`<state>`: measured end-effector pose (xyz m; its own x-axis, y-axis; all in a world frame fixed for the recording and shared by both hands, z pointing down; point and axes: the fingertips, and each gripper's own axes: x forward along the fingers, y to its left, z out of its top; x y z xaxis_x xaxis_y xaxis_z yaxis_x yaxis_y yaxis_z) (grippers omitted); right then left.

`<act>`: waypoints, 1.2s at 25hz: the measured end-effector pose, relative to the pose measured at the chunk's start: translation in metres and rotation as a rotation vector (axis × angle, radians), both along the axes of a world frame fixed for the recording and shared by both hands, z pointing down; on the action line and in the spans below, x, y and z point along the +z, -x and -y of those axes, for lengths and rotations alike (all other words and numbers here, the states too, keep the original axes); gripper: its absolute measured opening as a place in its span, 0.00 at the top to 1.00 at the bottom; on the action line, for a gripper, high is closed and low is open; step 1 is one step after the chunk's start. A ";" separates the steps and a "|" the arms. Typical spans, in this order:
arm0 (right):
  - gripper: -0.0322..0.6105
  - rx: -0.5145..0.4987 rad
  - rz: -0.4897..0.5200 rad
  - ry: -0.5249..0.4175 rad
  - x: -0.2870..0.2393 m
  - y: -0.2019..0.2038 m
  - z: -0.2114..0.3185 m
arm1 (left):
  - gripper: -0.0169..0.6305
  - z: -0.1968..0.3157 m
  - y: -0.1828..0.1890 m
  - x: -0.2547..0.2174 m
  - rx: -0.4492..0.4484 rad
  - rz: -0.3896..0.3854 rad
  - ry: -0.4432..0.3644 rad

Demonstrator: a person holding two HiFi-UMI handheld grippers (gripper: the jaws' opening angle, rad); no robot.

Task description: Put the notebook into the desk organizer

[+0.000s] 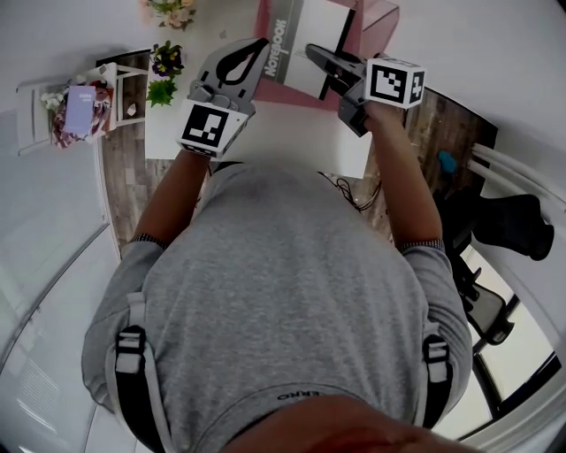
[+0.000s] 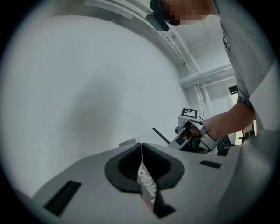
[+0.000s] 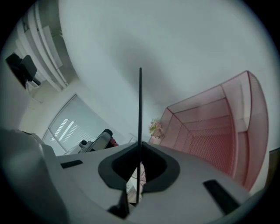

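The notebook (image 1: 305, 40) is white and grey with "Notebook" printed down its spine, and both grippers hold it up over the far side of the table. My left gripper (image 1: 256, 46) is shut on its left, spine edge; in the left gripper view the printed edge (image 2: 147, 181) is pinched between the jaws. My right gripper (image 1: 316, 53) is shut on the right side, where a thin dark edge (image 3: 140, 109) rises from the closed jaws. The pink mesh desk organizer (image 1: 382, 19) stands just behind the notebook, and its open compartment (image 3: 218, 131) lies to the right of the right gripper.
A white table (image 1: 265, 137) lies below the grippers. Small potted plants (image 1: 164, 75) and flowers (image 1: 172, 11) stand at its left; flowers (image 3: 154, 127) also show beside the organizer. A white stand with items (image 1: 80, 111) is far left. A black chair (image 1: 504, 226) and cable (image 1: 354, 190) are right.
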<state>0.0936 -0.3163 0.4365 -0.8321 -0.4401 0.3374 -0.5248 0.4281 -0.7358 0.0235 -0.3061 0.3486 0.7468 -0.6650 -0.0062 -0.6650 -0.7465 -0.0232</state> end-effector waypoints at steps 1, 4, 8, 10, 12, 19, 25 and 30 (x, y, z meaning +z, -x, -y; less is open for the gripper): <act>0.93 -0.001 0.003 0.011 0.001 0.001 0.002 | 0.94 0.000 0.000 0.001 0.000 0.001 0.002; 0.93 -0.009 -0.009 0.053 0.011 0.004 0.006 | 0.94 0.001 0.000 0.003 0.000 -0.001 0.007; 0.93 -0.028 0.007 0.118 0.023 0.008 0.010 | 0.94 0.005 0.004 0.010 -0.016 0.019 -0.004; 0.93 -0.037 0.015 0.147 0.028 0.009 0.012 | 0.94 0.006 0.003 0.008 -0.012 0.010 0.005; 0.93 -0.041 0.028 0.179 0.033 0.010 0.013 | 0.94 0.006 0.003 0.009 -0.015 0.016 0.002; 0.93 -0.040 0.013 0.243 0.053 0.012 0.021 | 0.94 0.008 0.003 0.012 -0.008 0.012 0.015; 0.92 -0.029 -0.054 0.243 0.069 0.011 0.029 | 0.94 0.011 0.001 0.013 0.005 0.001 0.035; 0.92 -0.018 -0.146 0.209 0.078 0.010 0.031 | 0.94 0.014 0.002 0.016 0.004 0.006 0.030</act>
<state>0.0837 -0.3477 0.5148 -0.7749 -0.3338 0.5368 -0.6257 0.2850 -0.7261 0.0215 -0.3198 0.3645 0.7497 -0.6615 0.0188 -0.6615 -0.7499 -0.0047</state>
